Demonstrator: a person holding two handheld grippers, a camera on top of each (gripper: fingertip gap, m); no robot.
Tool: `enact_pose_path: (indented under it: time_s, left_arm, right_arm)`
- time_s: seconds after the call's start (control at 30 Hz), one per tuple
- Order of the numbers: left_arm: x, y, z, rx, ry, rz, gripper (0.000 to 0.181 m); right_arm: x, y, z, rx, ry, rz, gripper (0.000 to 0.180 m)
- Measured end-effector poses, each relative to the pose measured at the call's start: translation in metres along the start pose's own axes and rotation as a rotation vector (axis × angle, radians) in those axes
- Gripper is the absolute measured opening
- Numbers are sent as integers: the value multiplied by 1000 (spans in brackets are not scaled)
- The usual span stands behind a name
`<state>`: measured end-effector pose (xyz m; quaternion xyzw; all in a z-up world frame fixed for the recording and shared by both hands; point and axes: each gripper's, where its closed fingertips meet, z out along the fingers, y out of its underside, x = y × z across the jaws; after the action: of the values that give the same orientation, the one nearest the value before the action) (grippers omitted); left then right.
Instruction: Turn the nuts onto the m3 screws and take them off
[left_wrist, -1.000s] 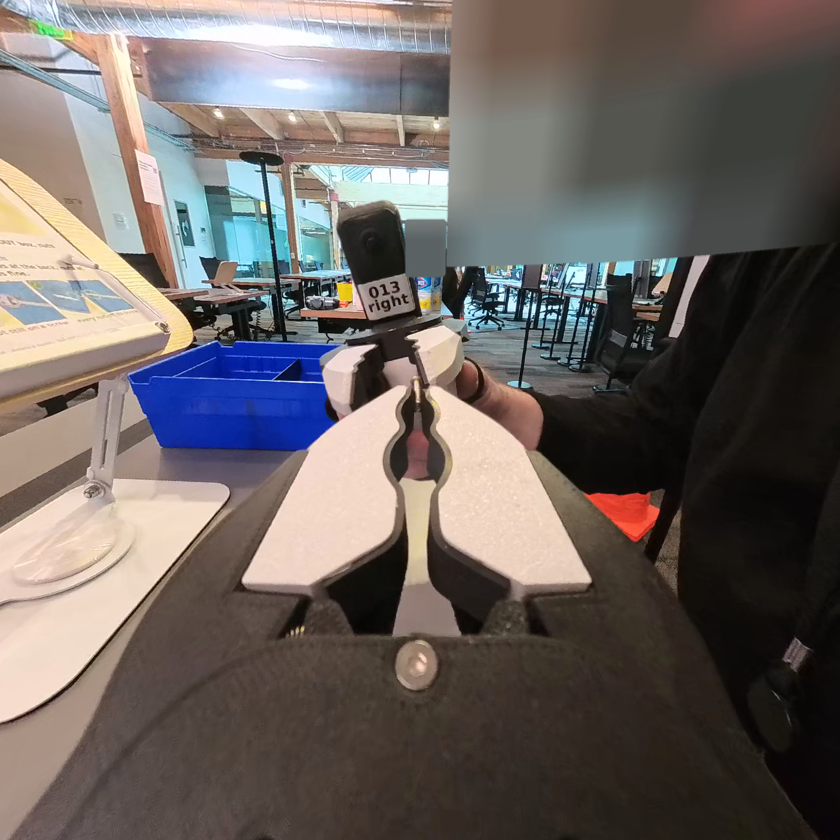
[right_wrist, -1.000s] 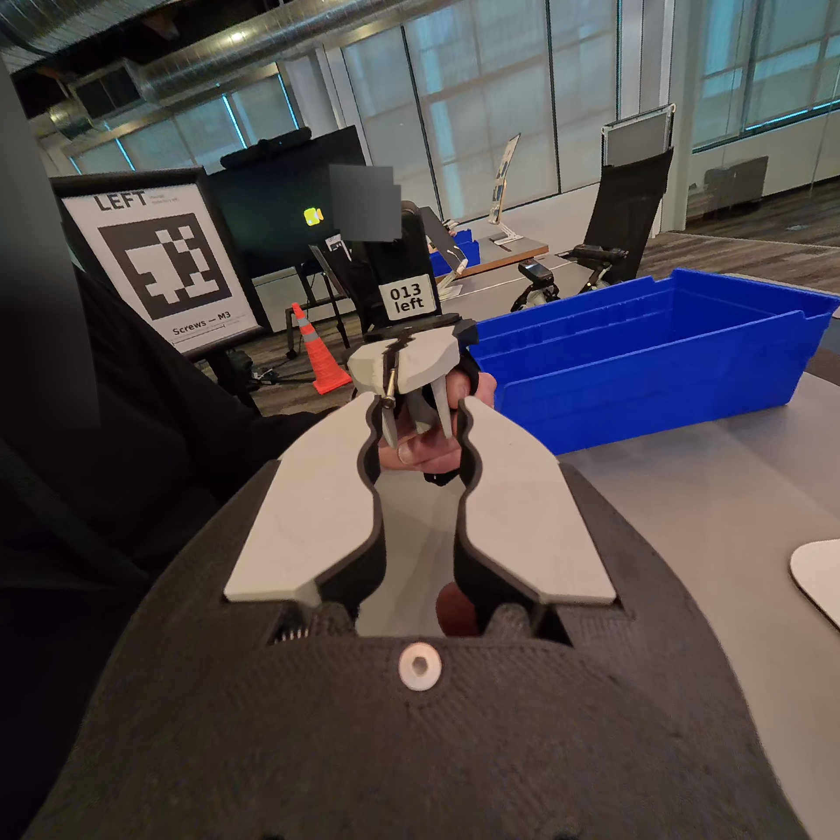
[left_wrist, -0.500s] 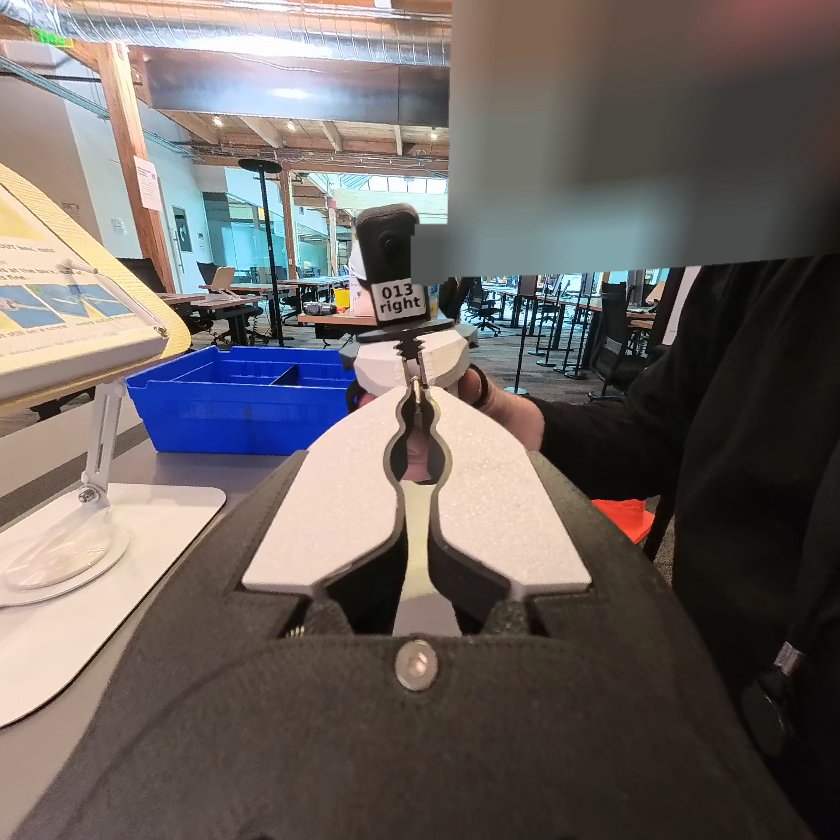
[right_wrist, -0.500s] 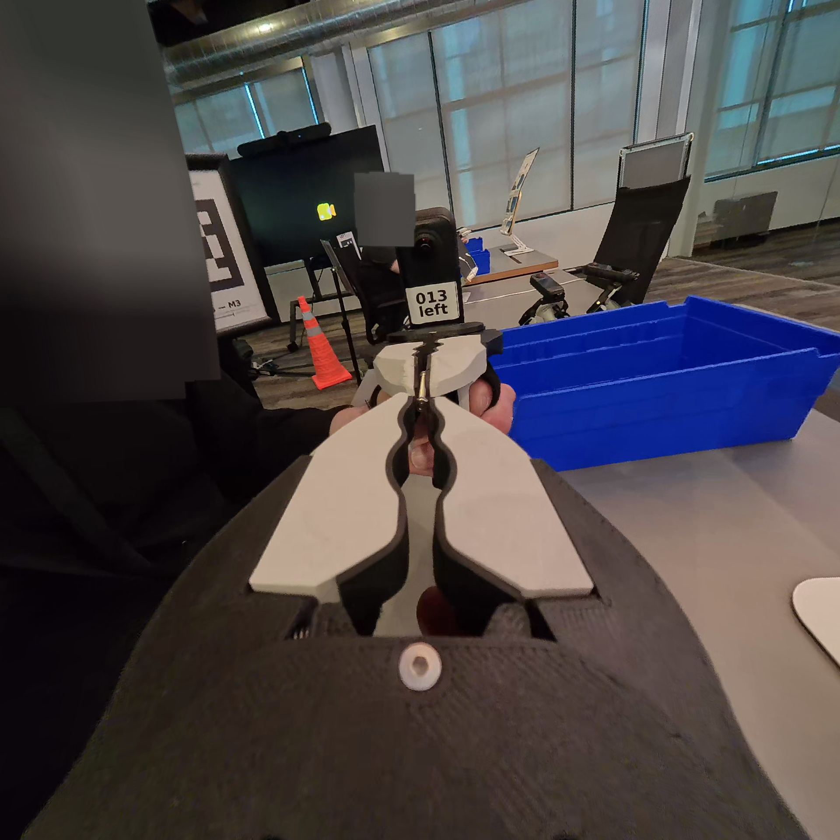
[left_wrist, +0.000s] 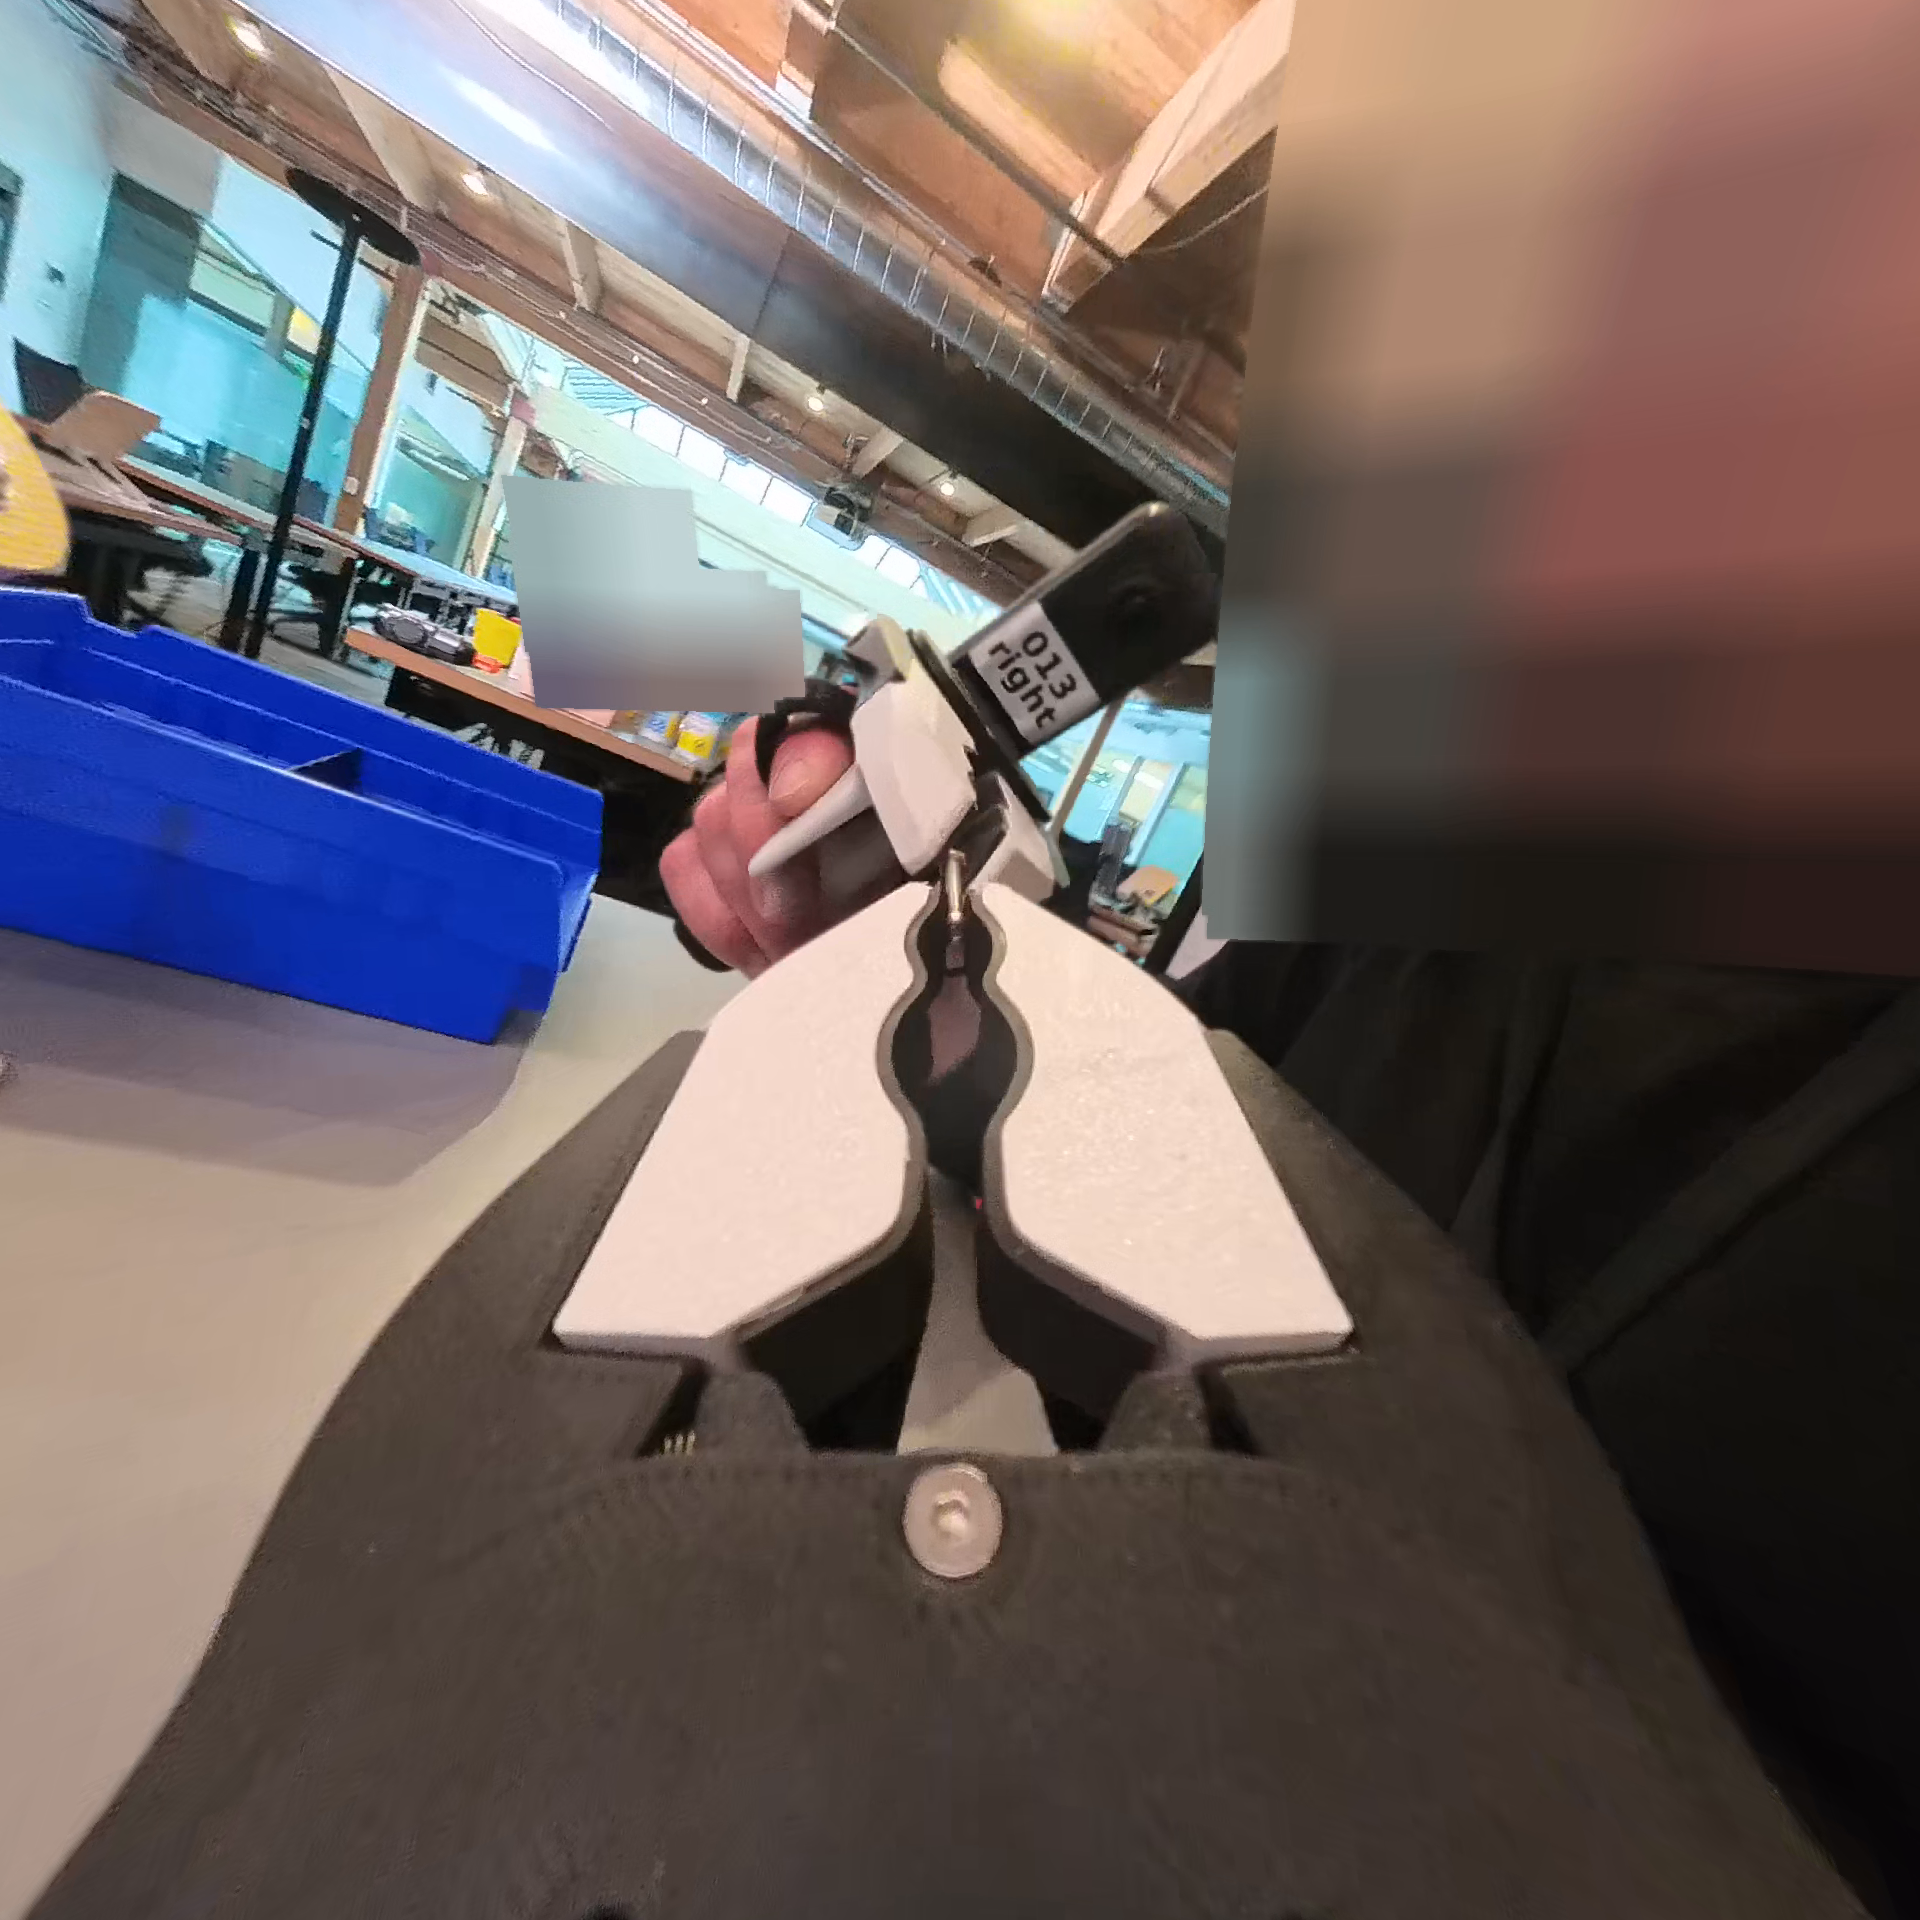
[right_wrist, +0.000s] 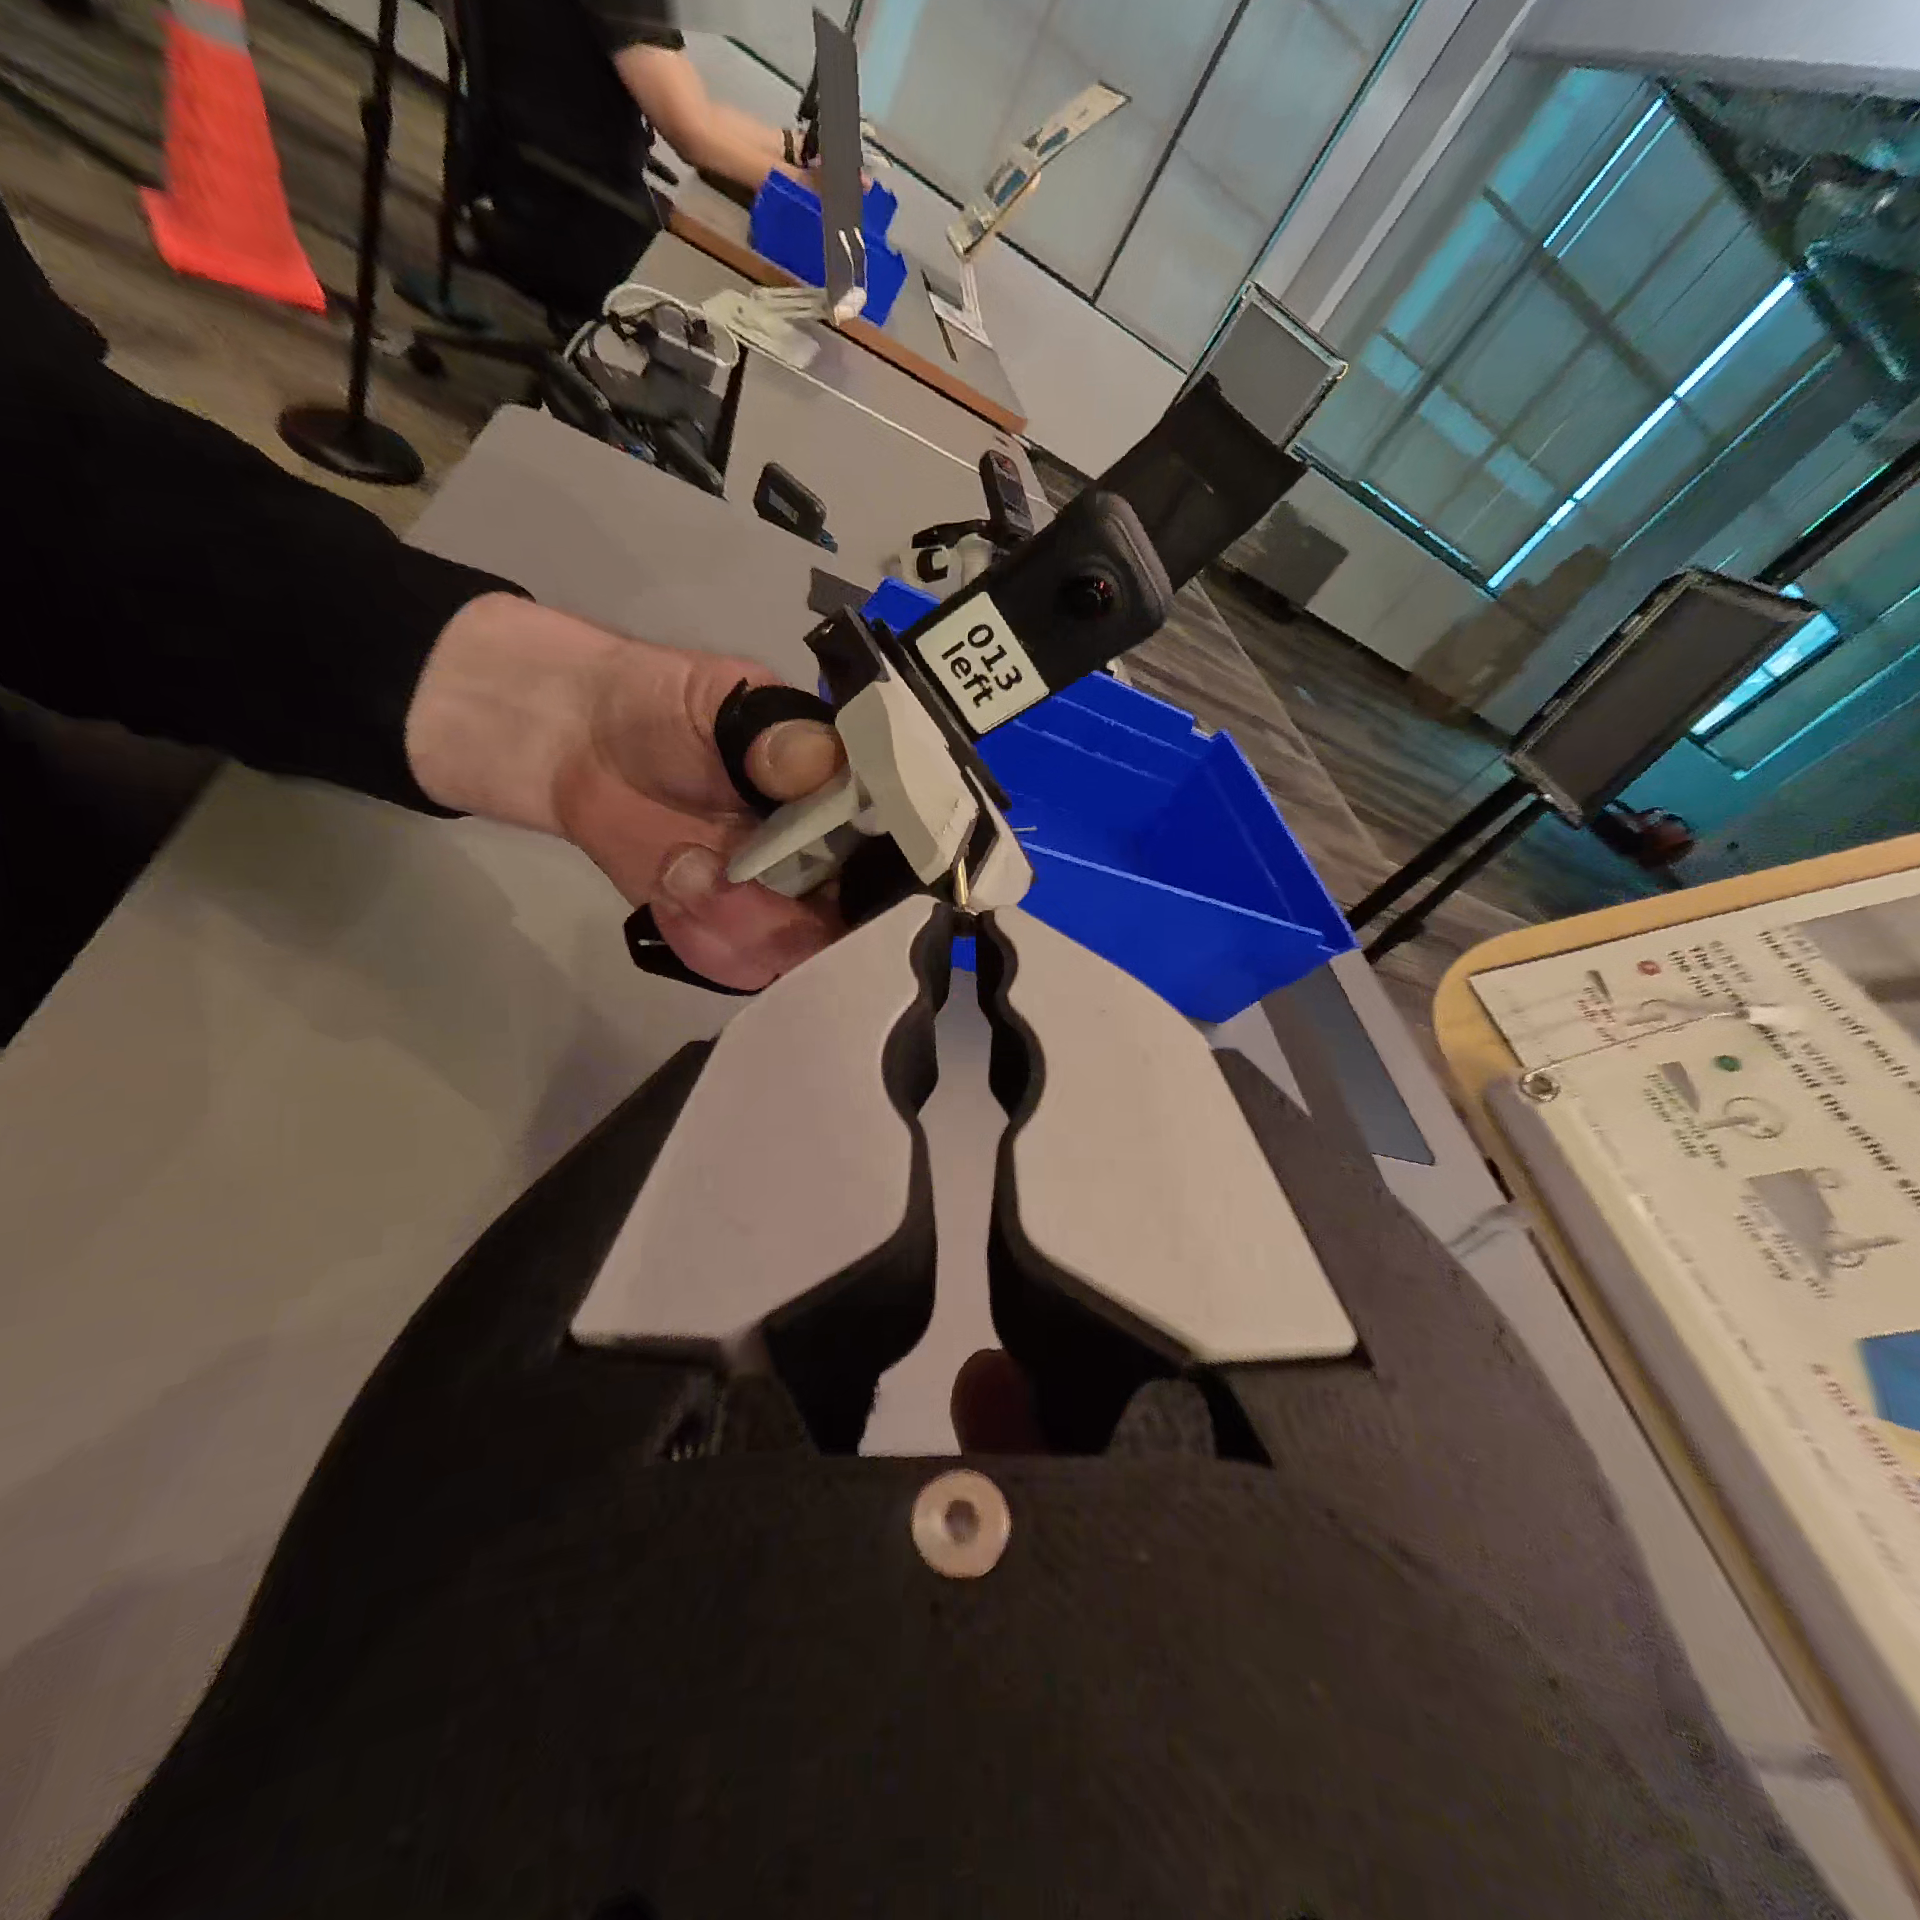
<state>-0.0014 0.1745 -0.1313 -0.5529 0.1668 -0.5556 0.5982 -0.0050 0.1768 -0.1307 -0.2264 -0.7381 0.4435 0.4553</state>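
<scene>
My left gripper (left_wrist: 951, 920) is shut on a small metal screw (left_wrist: 951, 891) that sticks out past its fingertips. My right gripper (right_wrist: 961, 916) faces it tip to tip and is shut on the nut end of the same screw (right_wrist: 966, 883); the nut itself is too small to make out. Both grippers are held in the air above the grey table (left_wrist: 208, 1195) and are rolled to a slant. The right gripper (left_wrist: 961, 847) shows in the left wrist view and the left gripper (right_wrist: 971, 883) in the right wrist view, each held by a hand (right_wrist: 623, 748).
A blue bin (left_wrist: 260, 831) stands on the table behind the grippers, also in the right wrist view (right_wrist: 1143, 831). An instruction board (right_wrist: 1714, 1143) on a stand is at the right. The person's black-clad body (left_wrist: 1558, 1247) is close by. An orange cone (right_wrist: 218, 156) stands on the floor. Left and right tips are no more than a few centimetres apart.
The right gripper went from open to shut on the screw's end. Since then both grippers have rolled in opposite ways, and both views now tilt strongly.
</scene>
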Motion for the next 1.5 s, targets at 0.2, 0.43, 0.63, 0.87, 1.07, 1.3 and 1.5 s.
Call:
enact_pose_path:
  time_s: [0.2, 0.43, 0.63, 0.87, 1.07, 1.3, 1.5]
  left_arm:
    - [4, -1, 1, 19, 32, -2, 4]
    - [5, -3, 3, -43, -84, 238, 27]
    - [4, -1, 5, -202, -261, 626, 23]
    - [2, 5, 4, -336, -314, 791, 5]
    - [3, 6, 5, -341, -318, 818, 4]
    - [1, 0, 6, -240, -253, 471, 3]
    - [2, -1, 6, -117, -127, 103, 3]
  right_arm:
    - [-2, -3, -1, 36, -25, 68, 5]
    - [0, -3, -5, 166, -101, 346, 5]
    - [-5, -3, -7, 298, -256, 646, 5]
    - [-8, -4, -9, 404, -340, 798, 5]
    - [-9, -3, -8, 409, -349, 816, 4]
    - [-5, -2, -7, 323, -204, 587, 5]
    - [-3, -2, -7, 157, -57, 203, 5]
